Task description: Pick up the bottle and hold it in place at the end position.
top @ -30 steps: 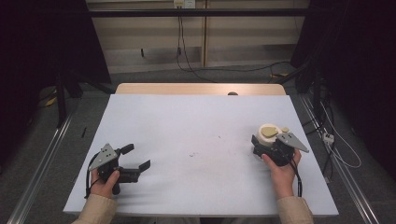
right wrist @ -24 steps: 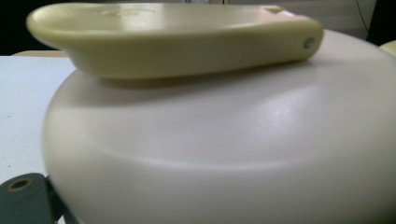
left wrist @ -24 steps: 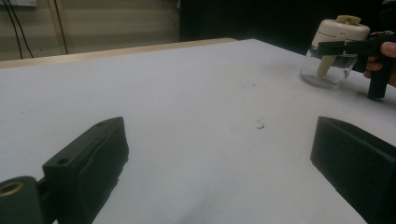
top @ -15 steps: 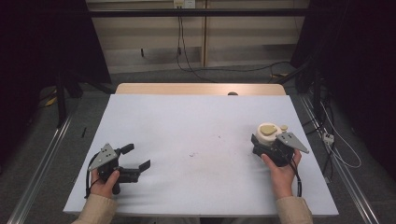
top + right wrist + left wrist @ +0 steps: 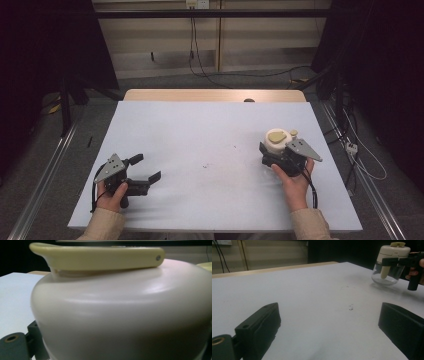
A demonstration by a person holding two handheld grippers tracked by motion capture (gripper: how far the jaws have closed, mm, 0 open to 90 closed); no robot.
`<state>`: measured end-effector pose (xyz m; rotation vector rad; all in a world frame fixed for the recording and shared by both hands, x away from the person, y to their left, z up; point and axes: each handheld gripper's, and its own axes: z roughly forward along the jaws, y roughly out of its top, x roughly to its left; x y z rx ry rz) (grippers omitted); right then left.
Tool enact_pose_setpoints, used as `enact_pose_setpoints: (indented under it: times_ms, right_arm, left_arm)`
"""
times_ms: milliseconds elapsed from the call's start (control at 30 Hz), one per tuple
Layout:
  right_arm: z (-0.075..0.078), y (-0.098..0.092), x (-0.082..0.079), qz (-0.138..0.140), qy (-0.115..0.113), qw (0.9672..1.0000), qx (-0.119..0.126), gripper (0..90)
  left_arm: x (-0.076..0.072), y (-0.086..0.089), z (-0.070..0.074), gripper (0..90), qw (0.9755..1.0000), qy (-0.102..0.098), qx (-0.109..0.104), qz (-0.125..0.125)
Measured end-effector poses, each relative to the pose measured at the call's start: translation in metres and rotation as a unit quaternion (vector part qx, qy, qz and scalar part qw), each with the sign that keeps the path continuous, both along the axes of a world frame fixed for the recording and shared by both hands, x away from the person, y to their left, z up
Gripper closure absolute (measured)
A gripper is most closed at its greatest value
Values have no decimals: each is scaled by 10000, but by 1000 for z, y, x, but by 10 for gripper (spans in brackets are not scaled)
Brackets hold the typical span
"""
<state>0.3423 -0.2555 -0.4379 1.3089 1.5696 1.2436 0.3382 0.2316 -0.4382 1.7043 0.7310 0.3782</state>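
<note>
The right gripper [image 5: 270, 154] is clamped on the jar [image 5: 278, 142], its jaws closed round the cream lid just under the yellow flap [image 5: 100, 255]. In the left gripper view the black jaws cross the lid's lower edge, and the clear glass bowl [image 5: 387, 273] hangs below them with its base down at the sheet or just off it; I cannot tell which. The jar sits at the right side of the table [image 5: 210, 130], upright, near the far right corner of the white sheet.

The left gripper [image 5: 145, 169] rests at the near left with its jaws wide apart and nothing between them, well apart from the jar.

Compared with a second ago, the jar and the right gripper have shifted slightly away from the person; the yellow flap now sits a little higher in the high view. The left gripper has not moved. That small shift suggests the grip is firm and the jar is being carried or slid, so the work is likely in its early carrying step, with the free gripper waiting, perhaps to work the lid.
</note>
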Motion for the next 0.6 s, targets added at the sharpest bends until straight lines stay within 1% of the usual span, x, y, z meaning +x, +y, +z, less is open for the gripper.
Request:
enact_pose_setpoints:
  times_ms: [100, 267, 433, 600]
  right_arm:
    - [2, 7, 1, 78, -15, 10000, 7, 67]
    - [4, 18, 5, 187, -41, 9998, 50, 67]
    - [5, 29, 8, 347, -40, 9994, -47, 67]
    - [5, 37, 11, 432, -3, 9991, -11, 67]
  left_arm:
    - [-1, 0, 0, 38, 10000, -7, -37, 8]
    - [0, 1, 0, 38, 10000, -9, -25, 14]
    - [-1, 1, 1, 38, 10000, 1, -43, 18]
    - [-1, 1, 0, 38, 10000, 2, -70, 21]
